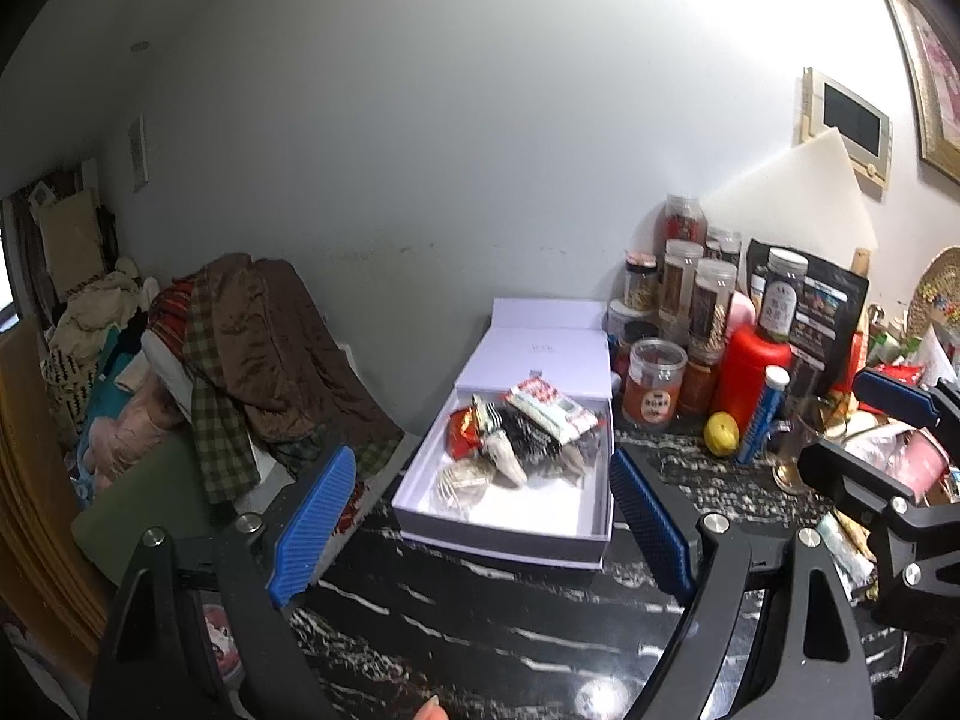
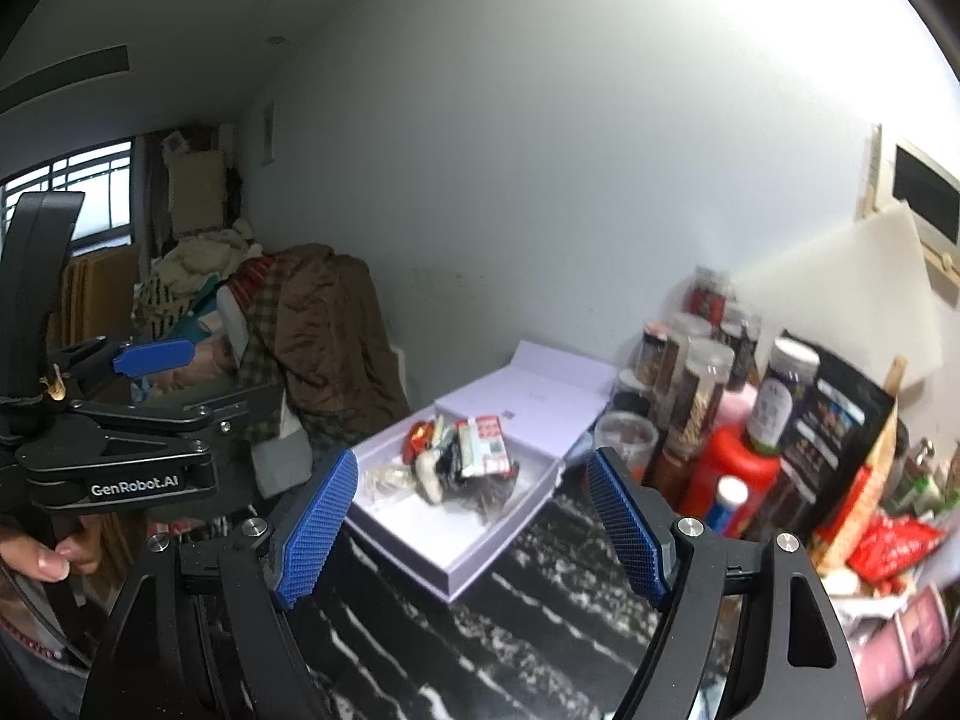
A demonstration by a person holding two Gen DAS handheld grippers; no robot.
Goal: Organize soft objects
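Two hand-held grippers hang over a black marble-patterned table [image 1: 480, 630], each with its blue pads spread apart and nothing between them. In the left wrist view the left gripper [image 1: 474, 516] fills the lower frame, and between its pads, beyond them, lies an open white box [image 1: 498, 534] at frame centre. In the right wrist view the right gripper [image 2: 471, 516] stands likewise in the lower frame, the same box past its tips, slightly blurred.

The box holds the soft objects: a loose heap of snack packets [image 1: 522, 432], red, black and white, piled toward its upper half, with its nearer floor bare. Its lid [image 1: 540, 348] is folded back toward the grey wall.

At centre right of the left wrist view, jars [image 1: 690, 294] crowd just beside the box, with a red bottle [image 1: 750, 372], a blue tube [image 1: 762, 420] and a lemon [image 1: 722, 433] near them. More packets clutter the right edge, where the right gripper enters.

At left, a brown blanket [image 1: 282, 336] and checked cloth drape over a chair beside the table. A person's hand [image 2: 51, 552] shows at the lower left of the right wrist view, on the left gripper's handle.
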